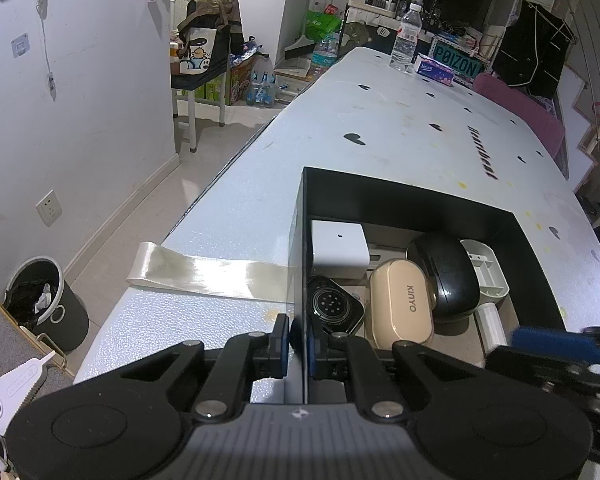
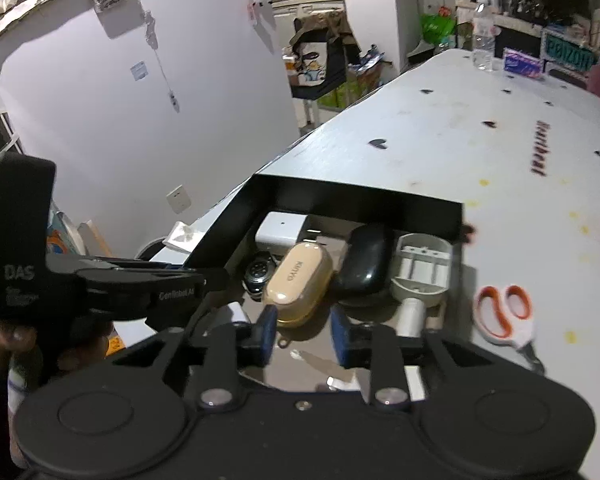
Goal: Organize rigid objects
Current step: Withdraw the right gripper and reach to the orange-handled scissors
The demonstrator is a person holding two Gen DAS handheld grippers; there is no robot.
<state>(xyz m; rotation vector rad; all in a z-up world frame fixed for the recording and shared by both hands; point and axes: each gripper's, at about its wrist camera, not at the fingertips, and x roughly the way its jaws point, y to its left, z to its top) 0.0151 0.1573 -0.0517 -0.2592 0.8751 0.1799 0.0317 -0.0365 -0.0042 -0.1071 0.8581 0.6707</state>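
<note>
A black open box (image 1: pixel 400 194) (image 2: pixel 352 204) stands on the white table (image 1: pixel 400 112) (image 2: pixel 460 128). It holds a white charger (image 1: pixel 338 246) (image 2: pixel 280 228), a black smartwatch (image 1: pixel 334 306) (image 2: pixel 258 272), a beige KINYO case (image 1: pixel 402 304) (image 2: pixel 298 280), a black oval case (image 1: pixel 444 276) (image 2: pixel 366 260) and a grey plastic part (image 1: pixel 486 270) (image 2: pixel 420 270). My left gripper (image 1: pixel 298 342) is shut on the box's left wall. My right gripper (image 2: pixel 304 334) is open and empty over the box's near end; it also shows in the left wrist view (image 1: pixel 556 344).
Orange-handled scissors (image 2: pixel 504 314) lie on the table right of the box. A strip of clear tape (image 1: pixel 208 274) crosses the table's near left edge. A water bottle (image 1: pixel 406 38) and a tissue pack (image 1: pixel 436 68) stand at the far end. A bin (image 1: pixel 44 304) is on the floor.
</note>
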